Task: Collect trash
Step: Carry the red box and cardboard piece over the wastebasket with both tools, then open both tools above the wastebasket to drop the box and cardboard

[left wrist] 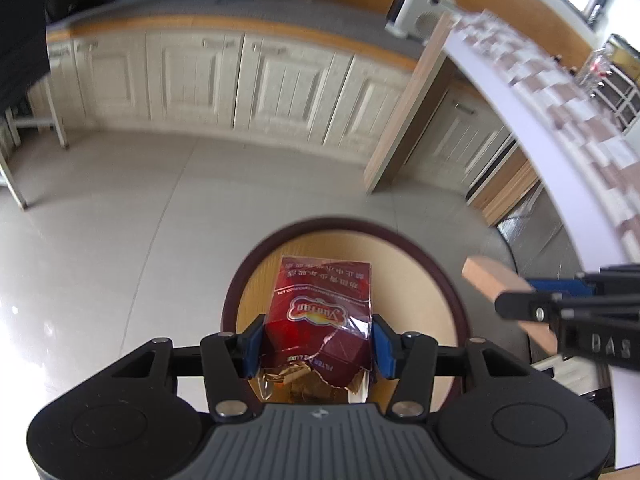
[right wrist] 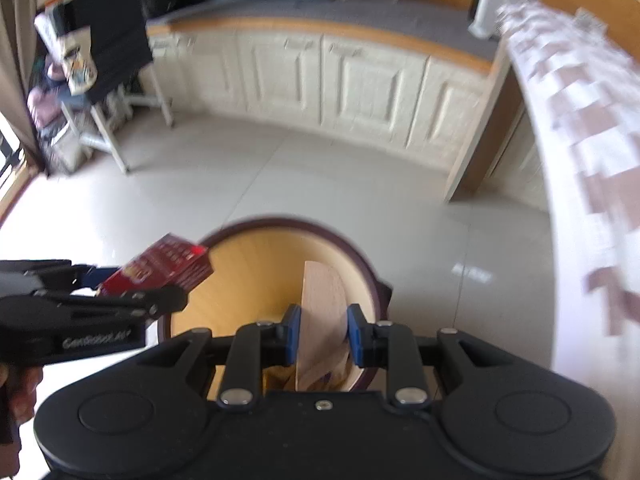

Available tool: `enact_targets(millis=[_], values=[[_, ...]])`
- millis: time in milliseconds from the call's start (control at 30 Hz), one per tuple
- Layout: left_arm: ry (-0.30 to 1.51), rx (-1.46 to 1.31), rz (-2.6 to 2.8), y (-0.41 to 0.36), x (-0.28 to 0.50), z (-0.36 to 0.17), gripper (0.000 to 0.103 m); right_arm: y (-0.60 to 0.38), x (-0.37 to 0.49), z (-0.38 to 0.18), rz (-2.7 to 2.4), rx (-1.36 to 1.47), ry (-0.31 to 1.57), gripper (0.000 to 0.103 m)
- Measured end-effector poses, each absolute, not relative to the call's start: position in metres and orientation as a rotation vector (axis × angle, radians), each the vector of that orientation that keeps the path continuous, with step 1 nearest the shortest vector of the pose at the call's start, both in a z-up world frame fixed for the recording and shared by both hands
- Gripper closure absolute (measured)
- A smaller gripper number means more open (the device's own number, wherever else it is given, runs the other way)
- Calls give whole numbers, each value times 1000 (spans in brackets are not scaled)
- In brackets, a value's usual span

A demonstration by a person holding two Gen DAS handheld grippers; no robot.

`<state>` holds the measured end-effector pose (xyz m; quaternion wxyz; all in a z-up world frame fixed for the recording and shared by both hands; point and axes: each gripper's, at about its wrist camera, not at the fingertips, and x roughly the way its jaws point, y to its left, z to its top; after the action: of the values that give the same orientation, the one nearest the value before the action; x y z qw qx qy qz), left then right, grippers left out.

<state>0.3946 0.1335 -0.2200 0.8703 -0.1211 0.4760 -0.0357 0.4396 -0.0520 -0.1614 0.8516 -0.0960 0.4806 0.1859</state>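
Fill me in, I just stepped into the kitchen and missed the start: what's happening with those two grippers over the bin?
A person is collecting trash with a handheld gripper in each hand. The left gripper has its jaws shut on a crumpled red cigarette pack, and the right gripper has its jaws shut on a pale wooden block. Both are held above the open mouth of a round bin standing on the tiled floor. Neither item has been released yet.
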Motion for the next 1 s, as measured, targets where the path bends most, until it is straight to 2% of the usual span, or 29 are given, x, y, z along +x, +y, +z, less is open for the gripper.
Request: enact_targets(millis=[367,467,533,600,767,833,900,1000], values=[[1158,-343,-108,141,434,-272,49,-31,454,-215,478,-246,1233,77],[1147,-339,-99,139,443,-274,45,-28,454,-220,480,-259,1242,77],[1140,-320,-90,136,446,-275,31,-28,453,-222,487,-265,1243,77],[1142,-290,-86,135,446,-278,24,-27,454,-224,494,-262,1243,77],[1159,-249,-82,138,444,-282,21,-28,460,-229,529,-228,1246,76],[1159,-263,-96,141,443,-282,21,-26,459,-229,547,-220,1234,69],[1158,-267,-101,143,443,-280,21,-24,458,-228,549,-233,1224,56],[1155,-261,-103,142,441,-278,21,-22,457,-231,523,-281,1239,55]])
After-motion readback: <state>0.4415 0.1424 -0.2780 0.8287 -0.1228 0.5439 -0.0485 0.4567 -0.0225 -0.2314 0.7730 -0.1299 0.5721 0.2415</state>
